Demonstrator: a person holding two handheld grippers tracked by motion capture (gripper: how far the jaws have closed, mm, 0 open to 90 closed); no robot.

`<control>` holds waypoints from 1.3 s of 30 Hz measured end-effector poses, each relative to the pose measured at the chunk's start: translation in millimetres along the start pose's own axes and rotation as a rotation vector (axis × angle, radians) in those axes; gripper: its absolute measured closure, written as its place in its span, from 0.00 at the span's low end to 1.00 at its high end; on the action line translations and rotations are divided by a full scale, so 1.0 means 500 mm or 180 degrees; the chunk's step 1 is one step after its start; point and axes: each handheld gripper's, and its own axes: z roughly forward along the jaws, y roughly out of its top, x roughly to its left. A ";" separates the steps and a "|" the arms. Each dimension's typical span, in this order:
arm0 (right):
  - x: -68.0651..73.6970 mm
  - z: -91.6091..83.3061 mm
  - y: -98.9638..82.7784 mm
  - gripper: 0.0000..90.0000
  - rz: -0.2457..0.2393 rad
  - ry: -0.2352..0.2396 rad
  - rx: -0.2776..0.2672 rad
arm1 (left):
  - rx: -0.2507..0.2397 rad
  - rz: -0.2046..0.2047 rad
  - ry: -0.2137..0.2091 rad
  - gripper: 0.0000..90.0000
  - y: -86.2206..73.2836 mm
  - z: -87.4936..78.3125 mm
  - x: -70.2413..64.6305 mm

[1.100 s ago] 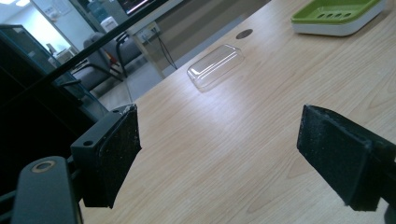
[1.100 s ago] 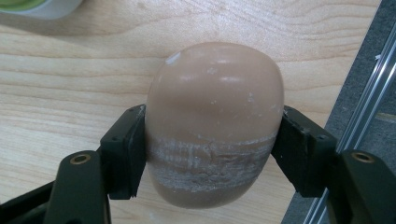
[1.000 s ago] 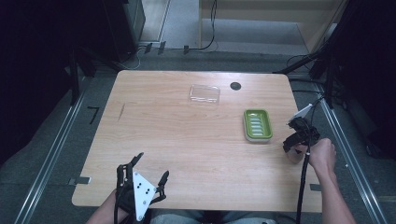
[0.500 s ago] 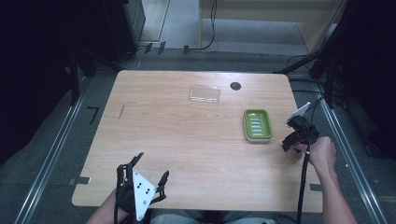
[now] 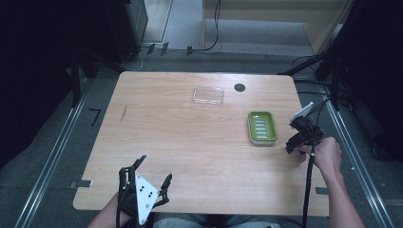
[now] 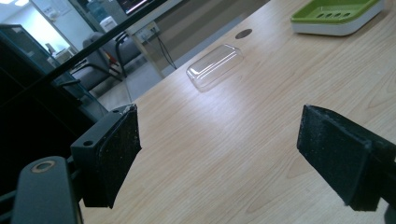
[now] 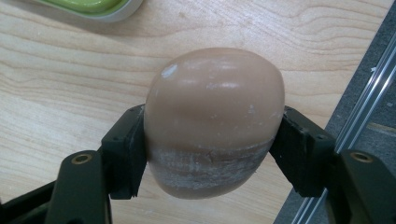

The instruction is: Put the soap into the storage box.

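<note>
Right hand-held gripper (image 7: 212, 154) was clamped on a tan bar of soap (image 7: 214, 119), both jaws pressed against its lower sides so that the rounded bar stood up between them, its lower band scuffed white. The soap sat just above the desk (image 5: 190, 142) near the right edge, with the green dish (image 5: 262, 127) close by on the left of that gripper (image 5: 300, 137) in the high view — near, but not touching. In the right gripper view a corner of the dish (image 7: 93, 7) showed at the top left, beyond the bar, so the soap was not yet over it.

The dish lay empty, its ribbed floor bare. Farther back on the desk lay a clear lid (image 5: 208, 95), flat and well apart from the dish, beside a dark round hole (image 5: 239, 87) in the desk top.

Left hand-held gripper (image 5: 147, 183) hovered at the near edge, jaws wide apart and holding nothing; between its pads (image 6: 114, 154) only bare wood showed, with the lid (image 6: 215, 66) and the dish (image 6: 338, 16) far ahead.

As a judgement: the pick-up looked done — the grip seemed firm and centred. What remained was to carry the soap the short way over to the dish, set it down and release, and then perhaps fit the lid on top, likely work for the idle left gripper.
</note>
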 end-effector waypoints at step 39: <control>0.002 -0.045 0.061 0.38 -0.0135 0.0064 -0.0008 | 0.0004 0.0025 -0.0007 0.16 0.000 0.001 0.000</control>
